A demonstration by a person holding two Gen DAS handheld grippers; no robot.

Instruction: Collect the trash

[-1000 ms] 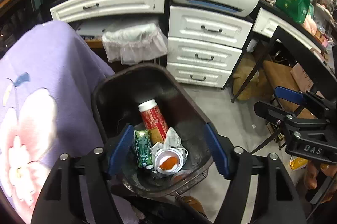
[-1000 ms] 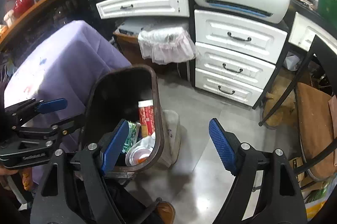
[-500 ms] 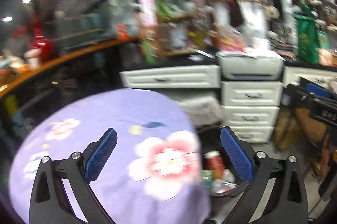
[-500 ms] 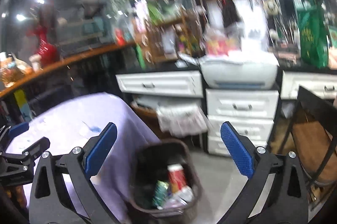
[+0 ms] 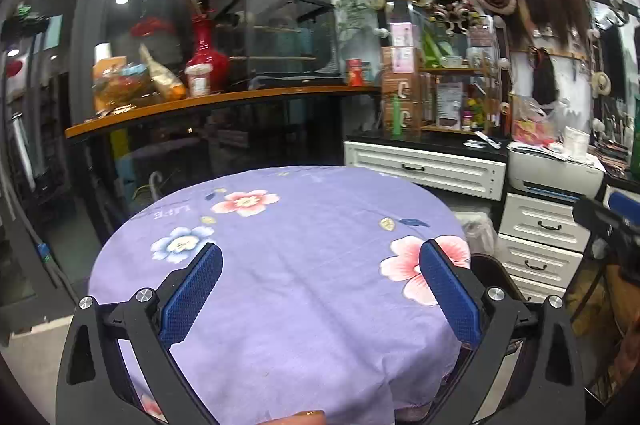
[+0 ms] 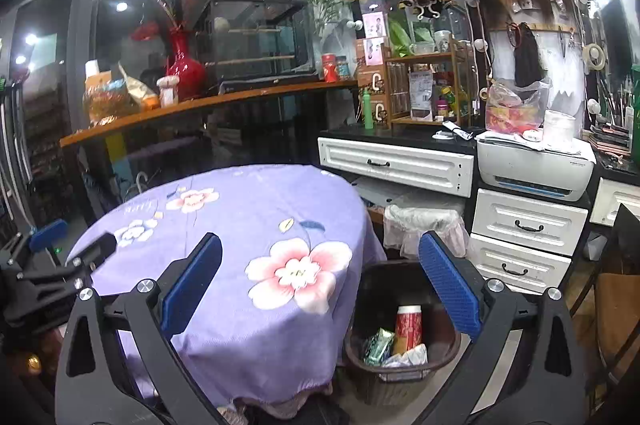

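My left gripper point(image 5: 320, 289) is open and empty above the round table with the purple flowered cloth point(image 5: 288, 225). My right gripper point(image 6: 320, 289) is open and empty, over the table's right edge point(image 6: 224, 221). A dark brown trash bin point(image 6: 400, 365) stands on the floor right of the table. It holds a red can point(image 6: 408, 325), a green carton point(image 6: 376, 343) and white crumpled paper point(image 6: 408, 355). The left gripper also shows at the left of the right wrist view point(image 6: 52, 253). The bin's rim point(image 5: 492, 269) shows in the left wrist view.
White drawers point(image 6: 524, 237) and a printer point(image 6: 532, 165) stand at the right. A second bin with a white bag point(image 6: 424, 225) sits under the counter. An orange shelf point(image 6: 200, 105) with a red vase point(image 6: 184, 65) runs behind the table. A chair point(image 6: 616, 289) is far right.
Both grippers have lifted from above the trash bin and tilted up level. The views now look across the table top instead of down into the bin.
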